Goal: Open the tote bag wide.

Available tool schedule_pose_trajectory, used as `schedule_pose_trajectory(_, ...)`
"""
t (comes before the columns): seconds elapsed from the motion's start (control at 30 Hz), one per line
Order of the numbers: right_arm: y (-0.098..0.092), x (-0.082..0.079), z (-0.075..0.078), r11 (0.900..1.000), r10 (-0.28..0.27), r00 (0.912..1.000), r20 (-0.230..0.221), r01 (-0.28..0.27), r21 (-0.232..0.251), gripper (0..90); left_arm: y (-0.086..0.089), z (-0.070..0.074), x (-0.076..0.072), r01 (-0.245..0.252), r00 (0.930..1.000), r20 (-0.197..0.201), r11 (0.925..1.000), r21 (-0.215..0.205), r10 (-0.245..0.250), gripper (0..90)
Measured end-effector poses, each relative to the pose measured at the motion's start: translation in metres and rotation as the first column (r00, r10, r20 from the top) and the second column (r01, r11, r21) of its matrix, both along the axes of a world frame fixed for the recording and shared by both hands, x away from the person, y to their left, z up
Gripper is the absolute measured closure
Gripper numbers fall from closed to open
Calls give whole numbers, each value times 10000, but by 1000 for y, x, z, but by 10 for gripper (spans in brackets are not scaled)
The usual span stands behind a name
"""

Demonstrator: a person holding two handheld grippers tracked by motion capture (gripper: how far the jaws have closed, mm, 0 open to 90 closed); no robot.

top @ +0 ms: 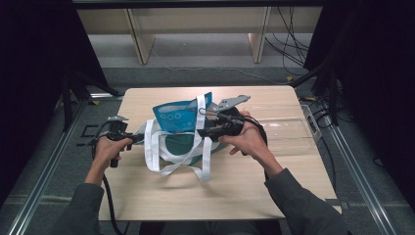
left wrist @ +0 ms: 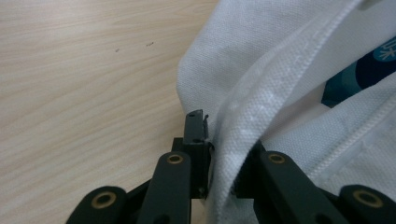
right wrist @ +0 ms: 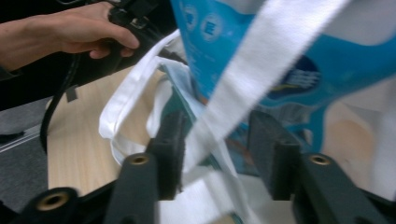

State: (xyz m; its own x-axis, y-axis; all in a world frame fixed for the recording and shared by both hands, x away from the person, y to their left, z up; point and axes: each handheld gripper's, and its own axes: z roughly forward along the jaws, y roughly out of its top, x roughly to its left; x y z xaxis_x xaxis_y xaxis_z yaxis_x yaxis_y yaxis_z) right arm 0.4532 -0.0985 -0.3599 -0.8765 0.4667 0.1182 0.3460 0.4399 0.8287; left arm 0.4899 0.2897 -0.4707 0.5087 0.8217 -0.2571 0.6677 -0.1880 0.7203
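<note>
Risk: pouch [top: 180,115], centre frame, half out of bag [top: 169,147]. Left gripper [left wrist: 219,154] clamped on bag rim; right gripper [right wrist: 215,154] apart, strap [right wrist: 261,79] loose between jaws, could snag and tip pouch.

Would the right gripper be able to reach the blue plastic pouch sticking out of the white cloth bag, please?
Probably yes: the right gripper stands open just in front of the blue plastic pouch. Only a white handle strap hangs across between the jaws and might get pinched first.
</note>
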Motion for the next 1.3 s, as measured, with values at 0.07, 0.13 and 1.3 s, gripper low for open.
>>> schedule_pose_trajectory(0.07, 6, 2, 1, 9985, 526, 9985, 129, -524, -170, 804, -2, 0, -1, -209, 9998, 68, 9996, -194, 210, 793)
schedule_pose_trajectory(0.13, 10, 3, 6, 9964, 851, 9958, 332, -849, -65, 879, 0, 1, -1, -18, 10000, 41, 10000, -26, 18, 792)
schedule_pose_trajectory(1.3, 13, 110, 86, 9554, -1873, 9823, 12, 1819, 2328, 893, 28, 64, -45, 100, 9953, 933, 9854, 1697, -262, 493)
